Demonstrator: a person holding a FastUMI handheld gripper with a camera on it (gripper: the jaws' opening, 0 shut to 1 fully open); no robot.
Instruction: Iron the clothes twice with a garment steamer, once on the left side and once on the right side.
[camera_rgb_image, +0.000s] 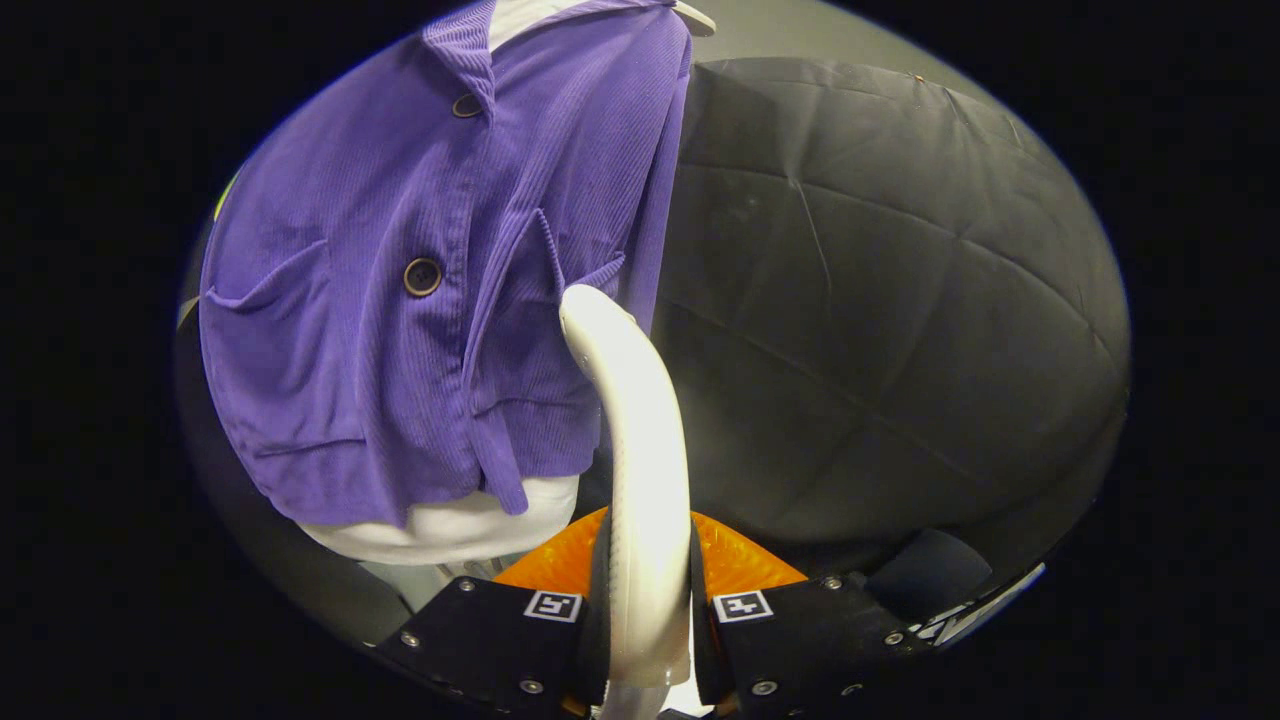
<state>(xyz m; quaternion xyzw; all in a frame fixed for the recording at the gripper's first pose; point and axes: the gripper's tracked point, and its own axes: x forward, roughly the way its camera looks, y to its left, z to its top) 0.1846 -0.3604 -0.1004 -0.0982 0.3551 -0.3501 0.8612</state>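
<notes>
Steamer (640, 440), a pale curved body, rises from between the two fingers of the tool (648, 610), which press on its lower part from both sides, so the tool is clamped on it. Its rounded head reaches up to the lower right part of the purple shirt (420, 300) and lies against or just in front of the fabric near the right chest pocket (575, 265); contact cannot be told for sure. The shirt is ribbed, with dark round buttons (422, 277) down its front and a second pocket on the other side, and it hangs over a white form (450, 525) whose bottom edge shows below the hem. An orange surface (740, 560) lies just ahead of the fingers, behind the steamer's base. Beyond the steamer, beside the shirt, hangs creased black cloth (880, 330).
</notes>
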